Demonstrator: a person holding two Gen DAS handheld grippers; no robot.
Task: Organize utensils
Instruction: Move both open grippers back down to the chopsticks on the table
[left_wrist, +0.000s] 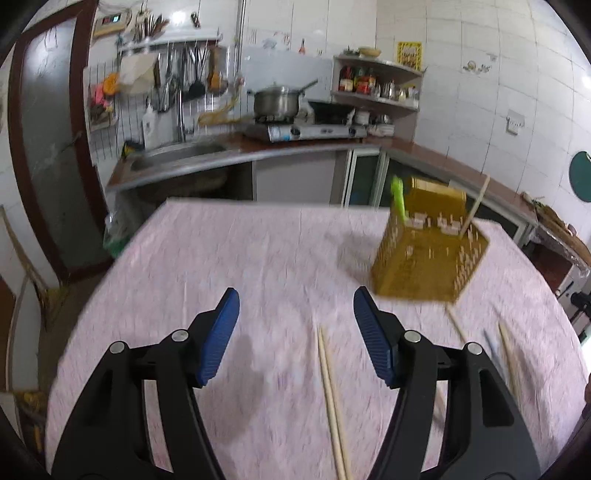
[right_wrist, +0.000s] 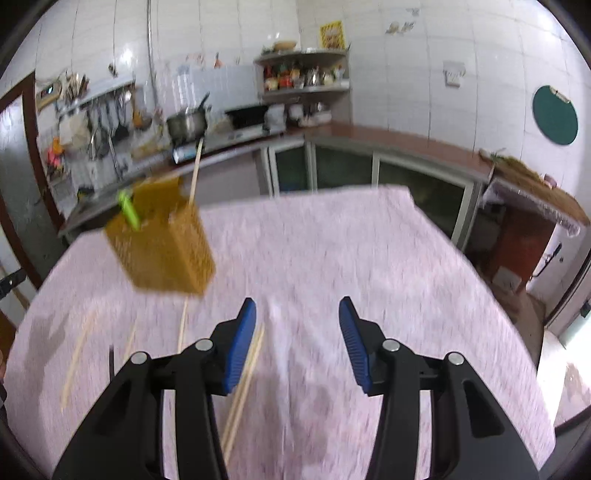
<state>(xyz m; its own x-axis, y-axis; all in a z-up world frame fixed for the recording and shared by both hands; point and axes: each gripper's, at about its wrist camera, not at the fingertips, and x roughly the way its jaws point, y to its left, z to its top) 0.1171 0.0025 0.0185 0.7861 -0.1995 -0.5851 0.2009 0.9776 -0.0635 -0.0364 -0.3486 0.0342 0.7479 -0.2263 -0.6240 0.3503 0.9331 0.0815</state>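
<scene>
**Chopsticks: light, stiff, roll easily**

Both tools spread, empty: left tool (left_wrist: 295, 328), right tool (right_wrist: 297, 338). Chopstick pair (left_wrist: 332, 402) flat on desk (left_wrist: 221, 258), yellow holder (left_wrist: 428, 254) nearby. Pinch mid-shaft; blur hides, probably, more loose sticks

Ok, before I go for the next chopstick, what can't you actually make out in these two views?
- Yellow utensil basket: motion blur hides its contents beyond a green handle and one chopstick, both views.
- Loose chopsticks: smeared in the right wrist view; exact count unclear.
- Chopstick pair: near ends cut off by the left wrist view's bottom edge.
- Dark thin object: blurred, partly behind the left gripper's fingers; unidentifiable.
</scene>
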